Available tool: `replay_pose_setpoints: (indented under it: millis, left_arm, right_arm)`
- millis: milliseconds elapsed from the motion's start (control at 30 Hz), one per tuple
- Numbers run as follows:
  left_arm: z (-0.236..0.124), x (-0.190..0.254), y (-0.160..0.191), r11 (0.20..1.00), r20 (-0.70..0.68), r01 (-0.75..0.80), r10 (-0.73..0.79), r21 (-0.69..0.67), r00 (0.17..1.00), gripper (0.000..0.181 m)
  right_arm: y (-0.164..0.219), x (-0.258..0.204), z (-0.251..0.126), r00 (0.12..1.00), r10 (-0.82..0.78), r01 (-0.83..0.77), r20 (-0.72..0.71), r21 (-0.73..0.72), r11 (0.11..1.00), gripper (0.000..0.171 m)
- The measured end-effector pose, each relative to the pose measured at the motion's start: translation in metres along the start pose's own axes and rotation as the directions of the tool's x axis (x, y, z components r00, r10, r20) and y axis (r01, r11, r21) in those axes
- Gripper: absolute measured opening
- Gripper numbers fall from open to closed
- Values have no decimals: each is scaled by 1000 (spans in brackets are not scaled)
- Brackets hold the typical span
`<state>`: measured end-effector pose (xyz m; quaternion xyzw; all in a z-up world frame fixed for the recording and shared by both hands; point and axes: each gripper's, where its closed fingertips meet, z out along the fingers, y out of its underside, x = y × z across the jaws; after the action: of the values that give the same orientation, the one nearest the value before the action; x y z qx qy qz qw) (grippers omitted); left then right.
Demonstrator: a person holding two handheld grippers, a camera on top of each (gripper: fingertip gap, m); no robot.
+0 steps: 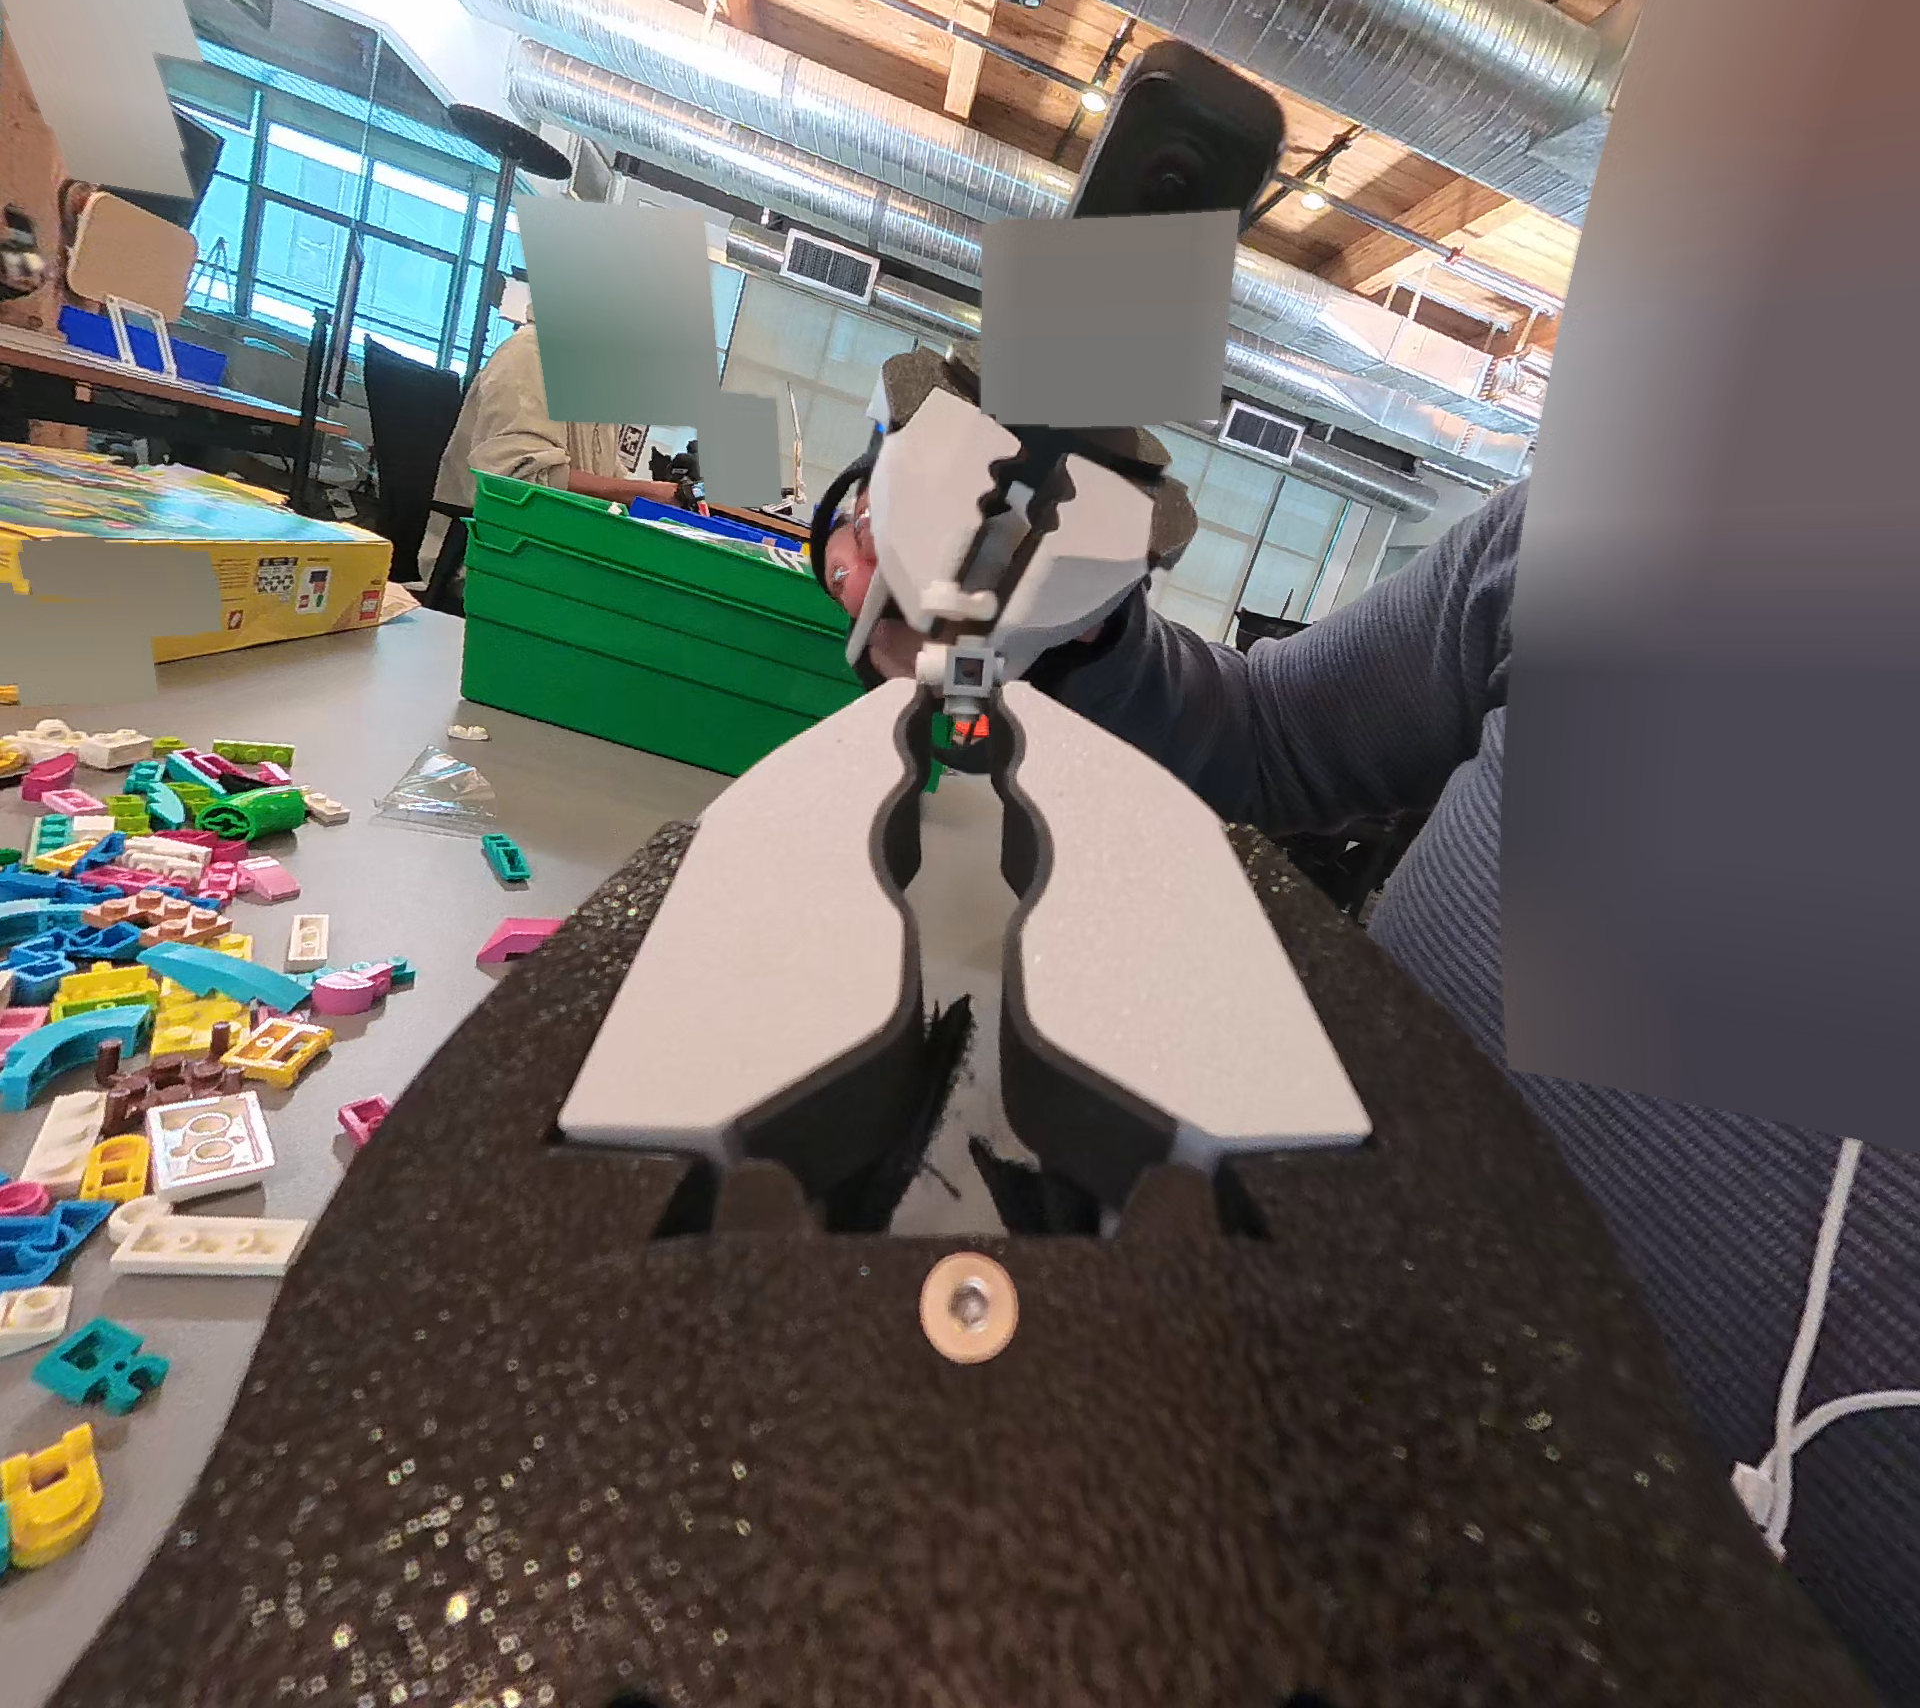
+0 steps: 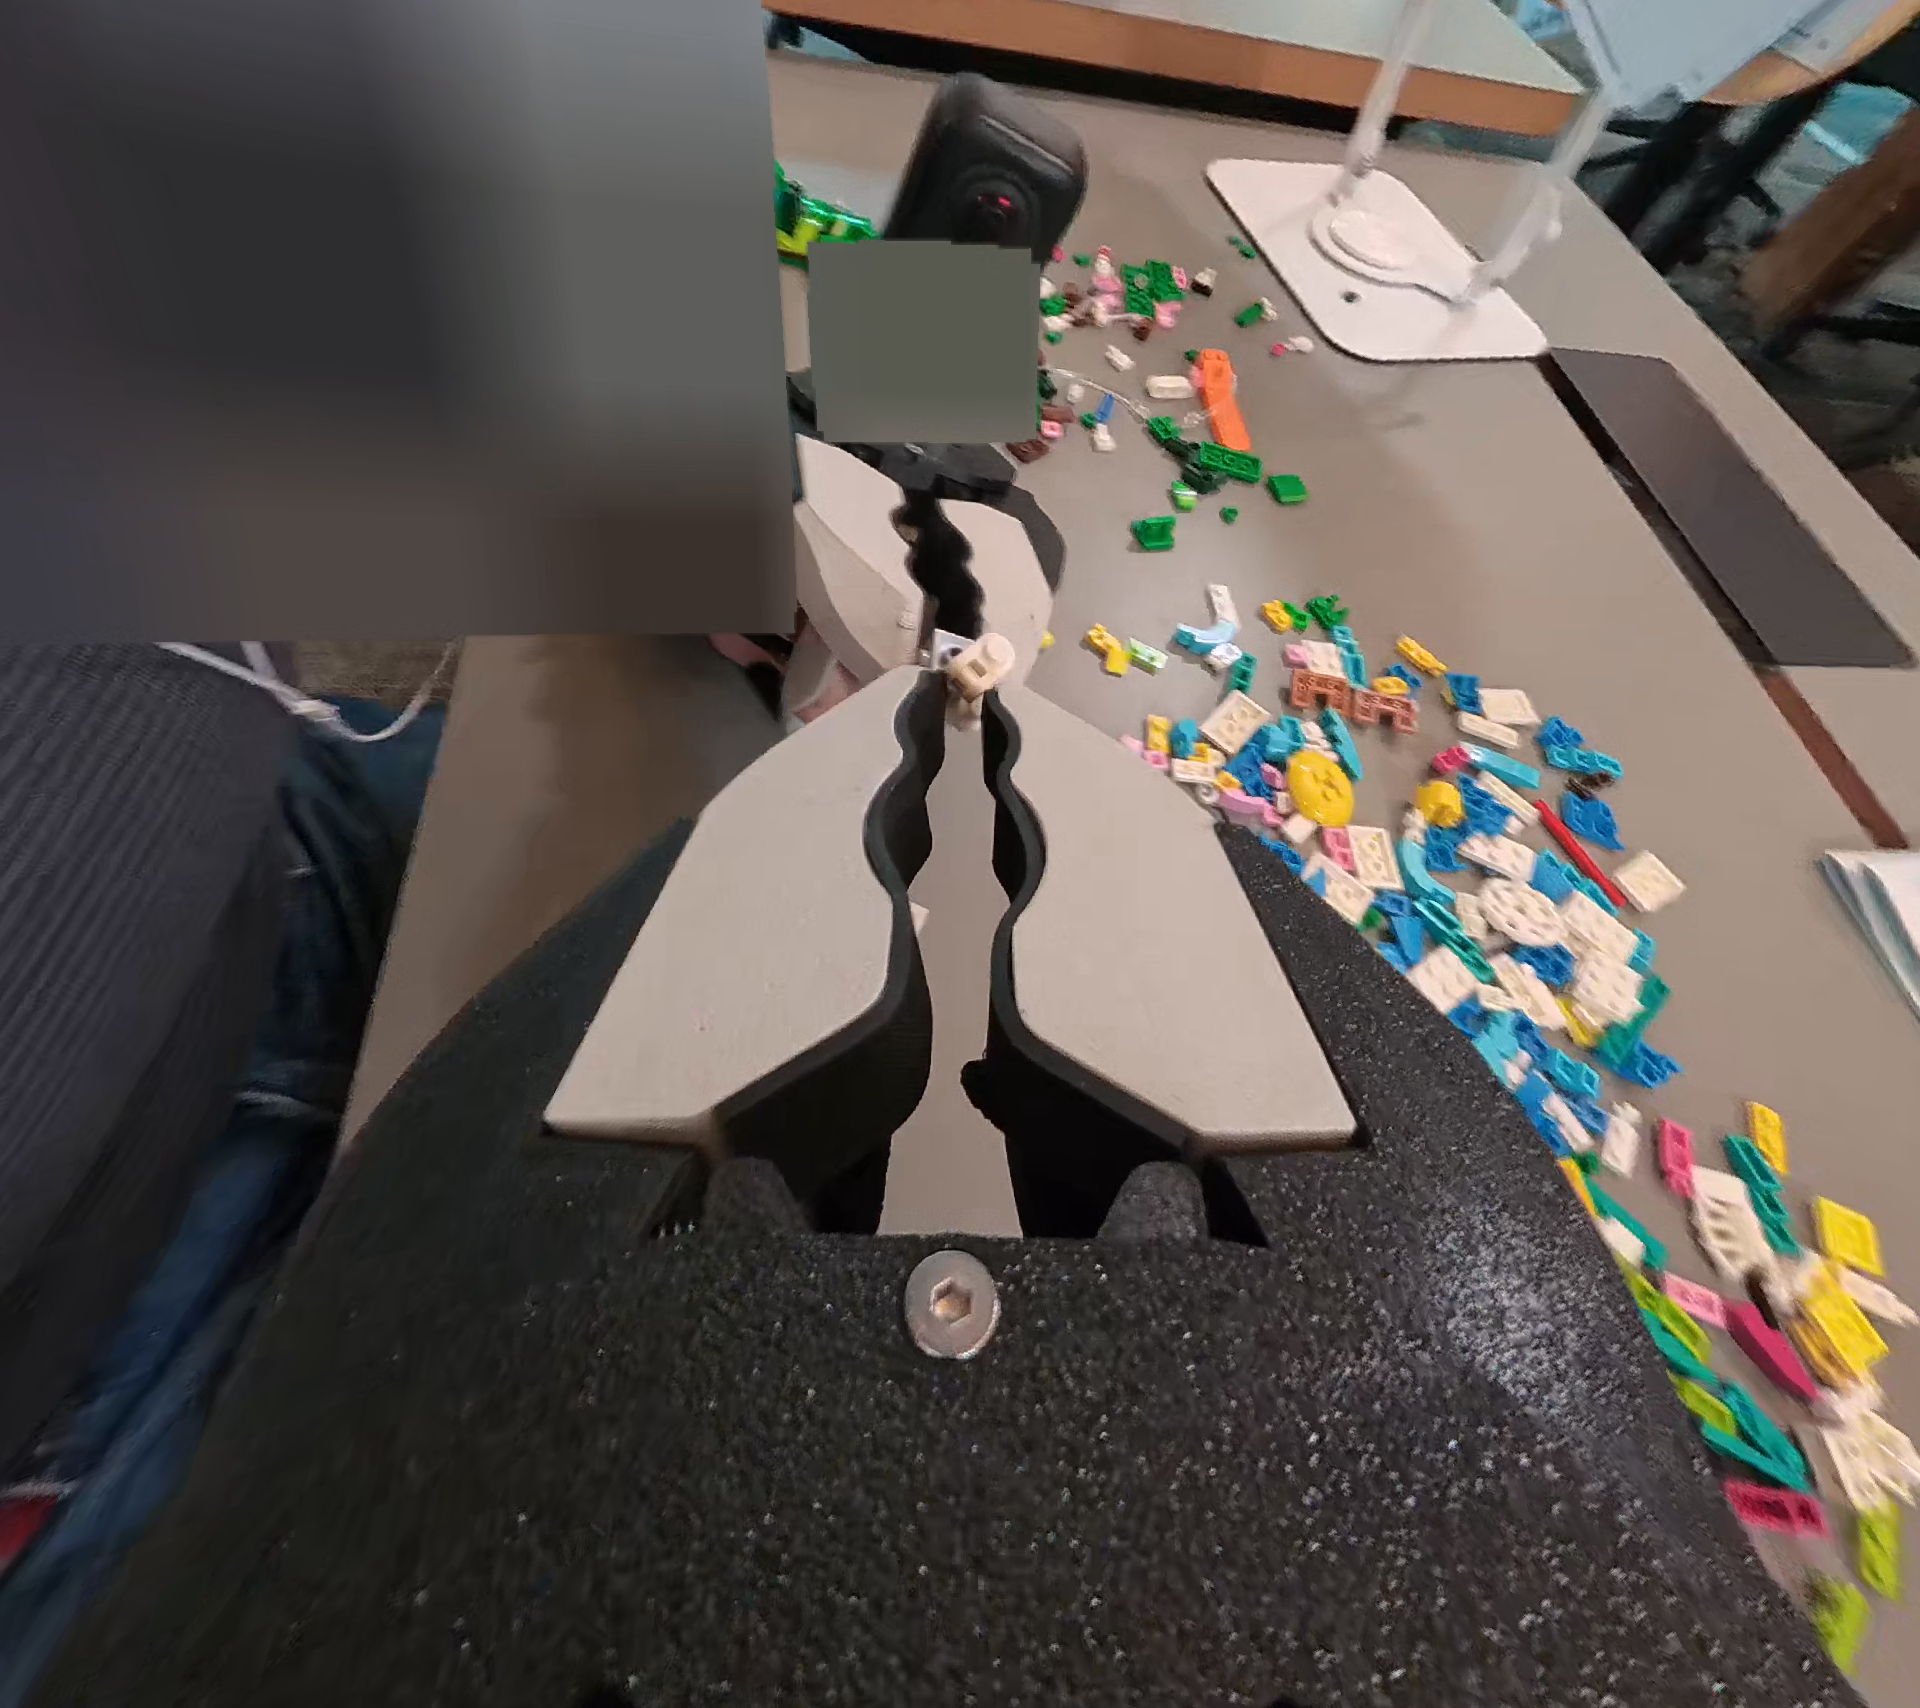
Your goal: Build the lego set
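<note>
Both grippers are held tip to tip in the air above the grey table [image 1: 623,827]. My left gripper [image 1: 961,708] is shut on a small grey lego piece [image 1: 968,671] with an orange-tipped part below it. My right gripper [image 2: 961,692] is shut on a small white studded piece [image 2: 979,664]. The two pieces touch at the fingertips. The right gripper [image 1: 971,624] faces me in the left wrist view. The left gripper [image 2: 935,632] faces me in the right wrist view. Loose coloured bricks [image 1: 156,952] lie on the table, and they also show in the right wrist view [image 2: 1475,889].
Stacked green bins [image 1: 644,619] and a yellow lego box [image 1: 208,557] stand at the back. A clear plastic bag [image 1: 436,791] lies near the bricks. A patch of green bricks [image 2: 1195,432], a white stand base [image 2: 1382,256] and a black pad [image 2: 1714,505] lie farther out. A person's sleeve [image 1: 1382,723] is close by. My left and right fingertips are right by each other.
</note>
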<state>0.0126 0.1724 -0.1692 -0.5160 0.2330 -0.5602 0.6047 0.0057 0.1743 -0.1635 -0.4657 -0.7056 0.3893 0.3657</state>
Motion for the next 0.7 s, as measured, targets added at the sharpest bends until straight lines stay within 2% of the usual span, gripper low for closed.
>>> replay_pose_setpoints:
  millis: [33, 67, 267, 400, 500, 600, 700]
  left_arm:
    - [0, 1, 0, 1000, -6, 4, -4, 0, 1000, 9]
    - [0, 2, 0, 1000, -18, 10, -10, 0, 1000, 9]
    - [2, 6, 3, 999, -58, 26, -27, -20, 998, 10]
    - [3, 5, 3, 999, -54, 28, -29, -23, 998, 10]
    - [5, 7, 4, 999, -53, 22, -23, -24, 998, 10]
    - [5, 6, 7, 999, -52, 4, -6, -34, 999, 10]
    - [7, 8, 8, 999, -55, -13, 11, -42, 998, 10]
  right_arm:
    - [-1, -2, -1, 1000, 2, -2, 21, 0, 1000, 6]
    - [-1, -5, -2, 999, -3, 3, 48, -3, 1000, 0]
    - [3, -11, -2, 991, -62, 73, 117, -95, 993, 0]
    - [0, -9, -2, 990, -79, 91, 119, -102, 991, 0]
    - [-5, 3, -5, 994, -95, 98, 55, -62, 993, 0]
    - [-1, 30, -6, 987, -117, 115, -109, -28, 993, 0]
    - [11, 45, -3, 980, -66, 66, -186, -6, 998, 1]
